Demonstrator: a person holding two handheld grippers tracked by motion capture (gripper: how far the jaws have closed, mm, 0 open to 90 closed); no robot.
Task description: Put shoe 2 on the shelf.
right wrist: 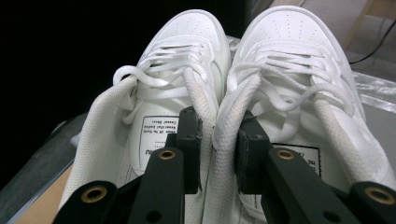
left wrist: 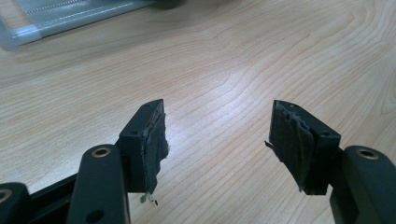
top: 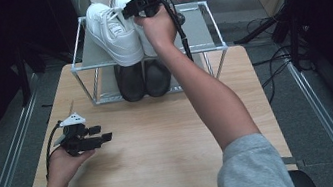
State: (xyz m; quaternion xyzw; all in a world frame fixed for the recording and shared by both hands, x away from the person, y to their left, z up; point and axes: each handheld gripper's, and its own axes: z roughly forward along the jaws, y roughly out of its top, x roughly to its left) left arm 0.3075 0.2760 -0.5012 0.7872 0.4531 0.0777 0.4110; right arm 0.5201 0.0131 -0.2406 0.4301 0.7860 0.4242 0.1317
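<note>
Two white sneakers (top: 114, 31) hang above the top shelf of a metal shoe rack (top: 204, 21), toes pointing away from me. My right gripper (right wrist: 216, 140) is shut on their inner collars, pinching the left shoe (right wrist: 163, 93) and the right shoe (right wrist: 299, 84) together; it shows at the rack's back (top: 140, 4). A pair of black shoes (top: 143, 79) stands on the lower shelf. My left gripper (top: 103, 139) rests low over the wooden table (top: 161, 135) at the front left, open with nothing between its jaws (left wrist: 217, 135).
The rack stands at the table's far edge, with bare shelf to the right of the sneakers. Metal rails (top: 8, 164) run along both sides of the table on the floor. Cables and a stand's legs (top: 270, 26) lie at the right.
</note>
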